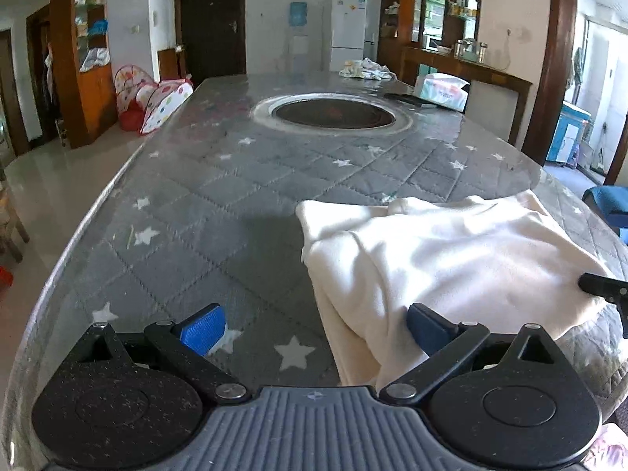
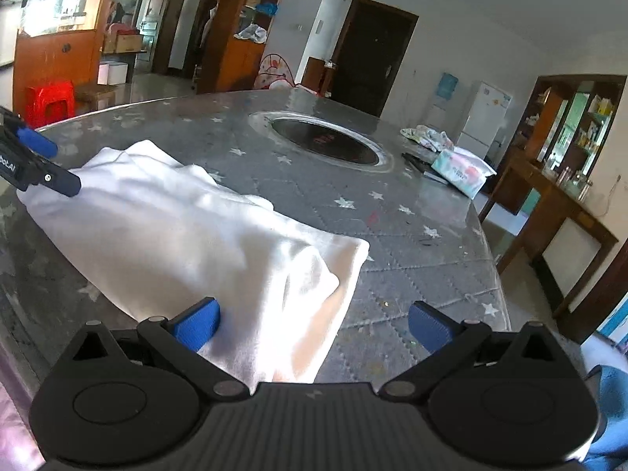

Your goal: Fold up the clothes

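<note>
Both grippers had fingers spread wide, nothing clamped. Left gripper point(image 1: 316, 327) sat at the cloth's point(image 1: 443, 259) near-left corner, its right pad against the fabric edge, left pad over bare table point(image 1: 188, 204). Right gripper point(image 2: 312, 324) straddled the near-right corner, left pad touching fabric. Cloth lay bunched, partly folded, on the table's near edge. Looked like the grasp step before a fold. Next move probably needs each pair closing on one corner layer, then lifting together without dragging the pile.
</note>
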`<state>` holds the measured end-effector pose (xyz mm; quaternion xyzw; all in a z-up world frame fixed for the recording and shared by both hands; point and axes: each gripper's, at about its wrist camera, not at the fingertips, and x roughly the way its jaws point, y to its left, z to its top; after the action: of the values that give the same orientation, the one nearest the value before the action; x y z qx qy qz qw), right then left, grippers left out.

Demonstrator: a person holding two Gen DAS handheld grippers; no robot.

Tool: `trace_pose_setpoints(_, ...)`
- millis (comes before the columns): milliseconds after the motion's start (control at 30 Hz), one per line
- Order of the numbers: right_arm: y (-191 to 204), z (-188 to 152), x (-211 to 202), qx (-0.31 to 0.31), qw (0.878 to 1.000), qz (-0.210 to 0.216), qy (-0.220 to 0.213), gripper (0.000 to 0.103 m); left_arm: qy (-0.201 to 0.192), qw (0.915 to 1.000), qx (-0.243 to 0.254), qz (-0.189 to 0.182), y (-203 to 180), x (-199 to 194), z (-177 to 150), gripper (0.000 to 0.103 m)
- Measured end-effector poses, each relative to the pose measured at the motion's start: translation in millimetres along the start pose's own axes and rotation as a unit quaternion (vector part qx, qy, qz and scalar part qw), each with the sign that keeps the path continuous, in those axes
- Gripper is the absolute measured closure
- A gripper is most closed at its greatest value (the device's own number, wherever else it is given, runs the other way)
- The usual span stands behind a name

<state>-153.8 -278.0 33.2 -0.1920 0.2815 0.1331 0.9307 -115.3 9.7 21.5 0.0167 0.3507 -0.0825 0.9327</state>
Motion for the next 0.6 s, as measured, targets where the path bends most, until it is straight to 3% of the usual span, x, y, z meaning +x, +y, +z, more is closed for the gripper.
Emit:
trace_pose_setpoints(200,-14,6,-12,0.019,1.0,-0.013,-0.021,0.0,-0.018,0.9998,0.003,-0.001,1,-12,7,0.003)
trace_pose_setpoints(400,-17,-7,6,0.008,0.999,-0.026,0.024,0.0,-0.006,0.9999,0.003,0.011,6,-1,7,0.003)
trace_pose_setpoints(600,-23,9,2,0.014,1.0,-0.015,0.008,0.0,-0.004,0.9999,0.002,0.009,8,-2,11,0.004)
